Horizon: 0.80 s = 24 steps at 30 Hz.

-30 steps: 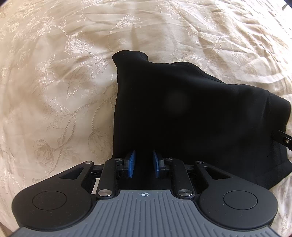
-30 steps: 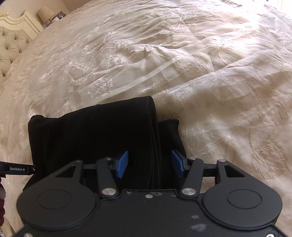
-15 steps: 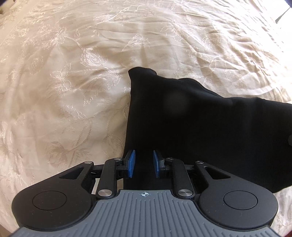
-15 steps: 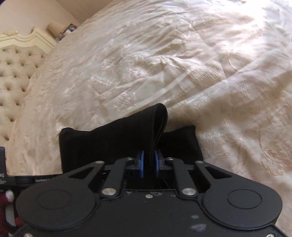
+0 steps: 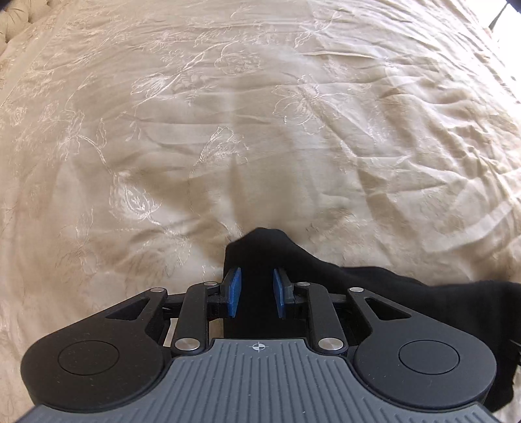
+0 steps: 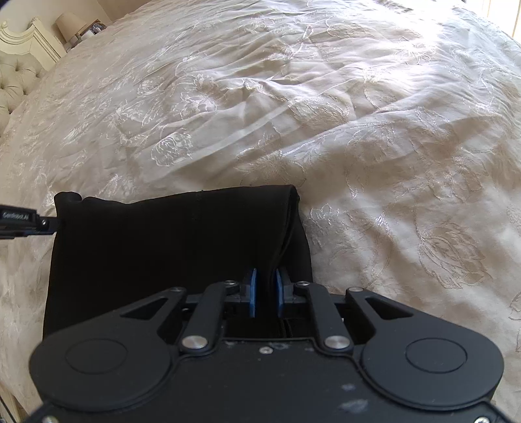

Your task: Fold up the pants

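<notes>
You had both grippers clamped on the black pants (image 6: 169,247), which lay folded on the cream bedspread (image 6: 358,114). The right gripper (image 6: 265,294) had just closed its jaws on the layered right edge; the left gripper (image 5: 253,293) pinched the far-left corner, seemingly lifted. The bundle's long axis ran left to right between your hands. The fabric looked soft, thick and limp.

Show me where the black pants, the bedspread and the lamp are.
black pants (image 6: 169,247), right wrist view, flat folded top.
bedspread (image 6: 374,107), right wrist view, bare embroidered stretch.
lamp (image 6: 67,22), right wrist view, its shade.
</notes>
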Tool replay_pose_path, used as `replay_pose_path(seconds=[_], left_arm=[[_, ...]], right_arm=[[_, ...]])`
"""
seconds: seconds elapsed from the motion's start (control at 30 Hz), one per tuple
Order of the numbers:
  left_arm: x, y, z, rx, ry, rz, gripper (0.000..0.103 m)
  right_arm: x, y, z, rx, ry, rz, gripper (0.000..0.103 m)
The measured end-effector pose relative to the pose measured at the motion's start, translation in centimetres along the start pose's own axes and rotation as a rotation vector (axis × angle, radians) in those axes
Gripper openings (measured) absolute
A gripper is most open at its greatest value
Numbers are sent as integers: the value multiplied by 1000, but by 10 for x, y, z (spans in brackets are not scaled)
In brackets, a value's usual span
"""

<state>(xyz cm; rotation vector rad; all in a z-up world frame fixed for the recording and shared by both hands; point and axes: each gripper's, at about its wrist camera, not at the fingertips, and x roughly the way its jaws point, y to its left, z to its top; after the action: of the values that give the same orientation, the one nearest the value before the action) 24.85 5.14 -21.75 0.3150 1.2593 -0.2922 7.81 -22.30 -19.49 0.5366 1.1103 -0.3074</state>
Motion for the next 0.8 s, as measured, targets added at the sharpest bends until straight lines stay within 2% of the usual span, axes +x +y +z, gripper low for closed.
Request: replay_pose_path(seconds=[0.1, 0.2, 0.4, 0.5, 0.6, 0.73, 0.8], left_arm=[[16, 2, 9, 17, 16, 61, 21], [13, 7, 12, 30, 5, 102, 21], [-24, 35, -8, -58, -56, 26, 21], [-34, 41, -33, -63, -46, 2, 21], [-34, 42, -58, -48, -12, -35, 21], [-31, 31, -84, -16, -5, -19, 21], [-30, 27, -88, -6, -14, -9, 21]], right_arm=[[1, -2, -1, 7, 4, 6, 14], [3, -2, -1, 18, 8, 5, 16], [1, -2, -1, 19, 3, 0, 28], [-5, -1, -3, -9, -22, -19, 38], [-8, -4, -5, -8, -44, -28, 43], [-1, -9, -5, -3, -32, -23, 47], [10, -11, -4, 1, -4, 5, 54]])
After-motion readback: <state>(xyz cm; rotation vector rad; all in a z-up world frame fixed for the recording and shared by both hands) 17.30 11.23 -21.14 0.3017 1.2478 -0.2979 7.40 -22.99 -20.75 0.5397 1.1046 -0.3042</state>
